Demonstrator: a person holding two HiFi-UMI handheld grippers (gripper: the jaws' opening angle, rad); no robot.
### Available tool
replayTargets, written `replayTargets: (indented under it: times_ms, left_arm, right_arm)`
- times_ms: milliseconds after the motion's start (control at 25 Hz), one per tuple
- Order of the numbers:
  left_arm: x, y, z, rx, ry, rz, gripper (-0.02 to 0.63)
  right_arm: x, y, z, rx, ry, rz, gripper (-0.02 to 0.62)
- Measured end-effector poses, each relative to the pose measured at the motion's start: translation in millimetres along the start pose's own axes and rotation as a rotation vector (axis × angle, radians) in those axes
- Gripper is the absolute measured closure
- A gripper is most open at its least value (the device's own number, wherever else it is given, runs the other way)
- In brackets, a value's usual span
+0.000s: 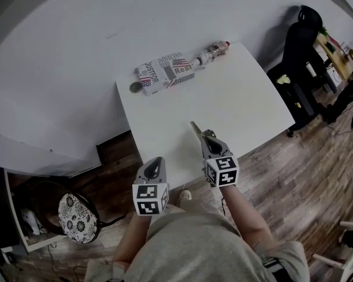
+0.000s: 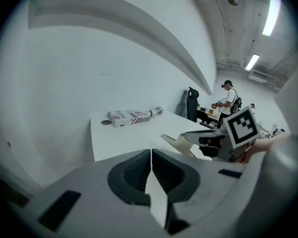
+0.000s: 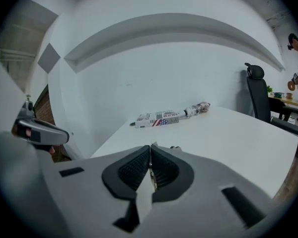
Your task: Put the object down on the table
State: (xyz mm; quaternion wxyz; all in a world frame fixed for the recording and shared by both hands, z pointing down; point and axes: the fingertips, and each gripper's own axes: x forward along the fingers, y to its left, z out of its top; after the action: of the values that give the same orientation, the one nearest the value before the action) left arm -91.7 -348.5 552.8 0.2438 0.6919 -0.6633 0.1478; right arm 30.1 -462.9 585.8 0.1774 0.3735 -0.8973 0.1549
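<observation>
Over the near part of the white table (image 1: pixel 241 104), my right gripper (image 1: pixel 205 135) is shut on a thin, pale, flat object (image 1: pixel 195 127). The object's tip sticks out ahead of the jaws and points toward the table's middle. From the left gripper view the same object (image 2: pixel 175 142) looks like a flat blade held just above the tabletop. My left gripper (image 1: pixel 156 162) hovers at the table's near edge, to the left of the right one. Its jaws are shut with nothing between them.
At the table's far edge lie a flag-printed box (image 1: pixel 165 72), a small bottle (image 1: pixel 212 53) and a dark round disc (image 1: pixel 135 87). A black office chair (image 1: pixel 297 46) stands at the right. A patterned round cushion (image 1: pixel 77 216) sits on the floor at the left. A person (image 2: pixel 231 98) stands far off.
</observation>
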Motion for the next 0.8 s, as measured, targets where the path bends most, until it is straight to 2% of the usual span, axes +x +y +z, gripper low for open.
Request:
replayTargets:
  times_ms: [440,800]
  left_arm:
    - [3.8,-1.8,-3.0,0.0,0.018,0.019,0.596]
    - [0.0,0.5,-6.0,-0.007,0.016,0.03,0.595]
  right_arm:
    - [23.7,-7.8,-19.1,-0.004,0.072,0.006,0.586]
    - [27.1,-9.3,-22.0,-0.029,0.079,0.007,0.583]
